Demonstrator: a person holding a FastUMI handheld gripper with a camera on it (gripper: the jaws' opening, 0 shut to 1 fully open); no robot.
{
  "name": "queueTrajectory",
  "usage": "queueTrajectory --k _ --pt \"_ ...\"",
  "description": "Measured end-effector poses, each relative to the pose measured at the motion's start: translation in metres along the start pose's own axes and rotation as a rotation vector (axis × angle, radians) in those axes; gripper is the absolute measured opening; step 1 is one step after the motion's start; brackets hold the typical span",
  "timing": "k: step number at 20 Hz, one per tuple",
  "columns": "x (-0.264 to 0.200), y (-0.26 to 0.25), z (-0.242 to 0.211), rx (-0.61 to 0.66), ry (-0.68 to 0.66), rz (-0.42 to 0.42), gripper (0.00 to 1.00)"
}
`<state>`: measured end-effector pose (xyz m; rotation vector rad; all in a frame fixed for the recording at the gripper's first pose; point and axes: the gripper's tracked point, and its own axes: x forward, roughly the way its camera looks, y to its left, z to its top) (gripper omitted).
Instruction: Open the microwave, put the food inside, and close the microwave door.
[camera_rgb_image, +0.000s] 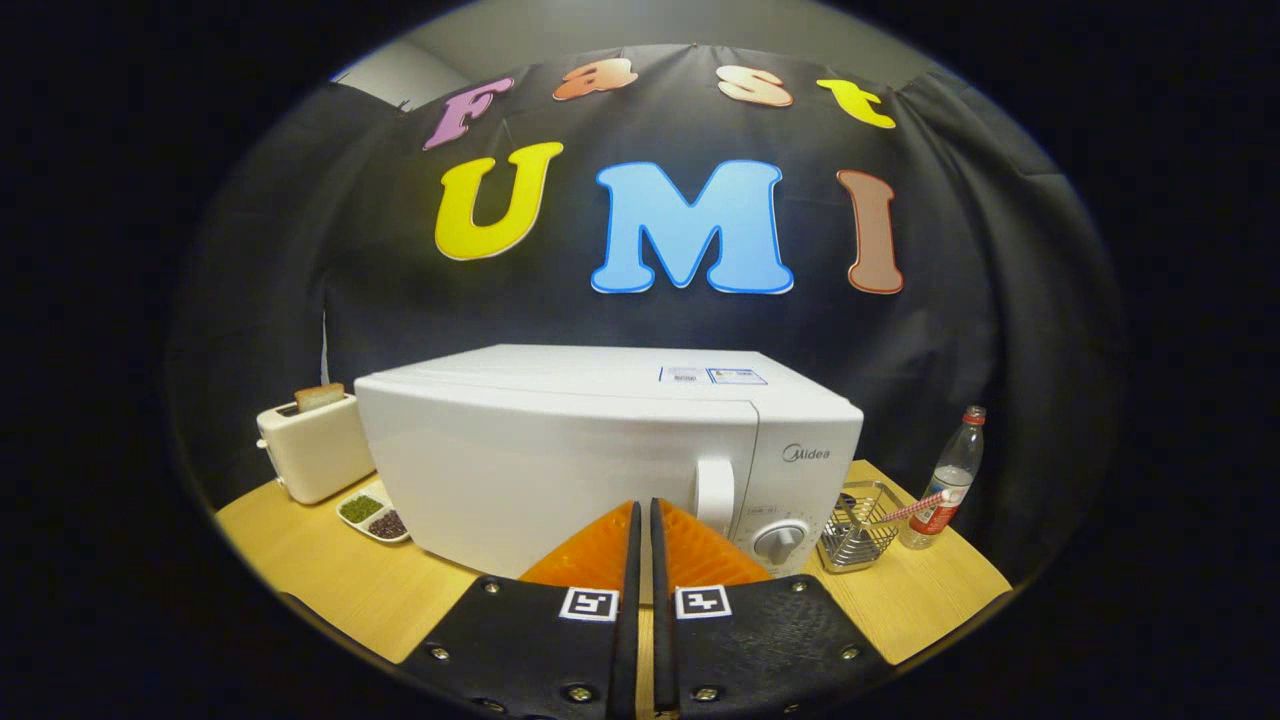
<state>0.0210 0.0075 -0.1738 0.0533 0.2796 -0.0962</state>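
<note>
A white microwave (600, 440) stands on the wooden table (310, 570) with its door closed. Its vertical door handle (714, 494) sits just left of the control panel with a round knob (779, 540). My gripper (643, 512) is shut, its two fingers pressed together with nothing between them, tips just in front of the lower door, slightly left of the handle. A white two-part dish of food (373, 517), one part green and one dark, lies on the table at the microwave's left front corner.
A white toaster (312, 447) with a slice of bread in it stands left of the microwave, behind the dish. Right of the microwave are a wire basket (858, 526) holding a red-striped stick and a clear bottle (948, 480) with a red cap.
</note>
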Motion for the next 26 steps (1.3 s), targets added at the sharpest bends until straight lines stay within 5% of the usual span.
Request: queueTrajectory --k 9,20,24,25,26 --pt "-0.08 0.054 0.127 -0.09 -0.234 0.123 0.06" --pt "-0.103 0.081 0.14 -0.144 -0.282 0.31 0.06" --pt "-0.097 0.055 0.151 -0.236 -0.318 0.208 0.07" --pt "-0.095 0.055 0.15 -0.244 -0.317 0.201 0.13" --pt "-0.093 0.051 0.15 -0.227 -0.308 0.191 0.3"
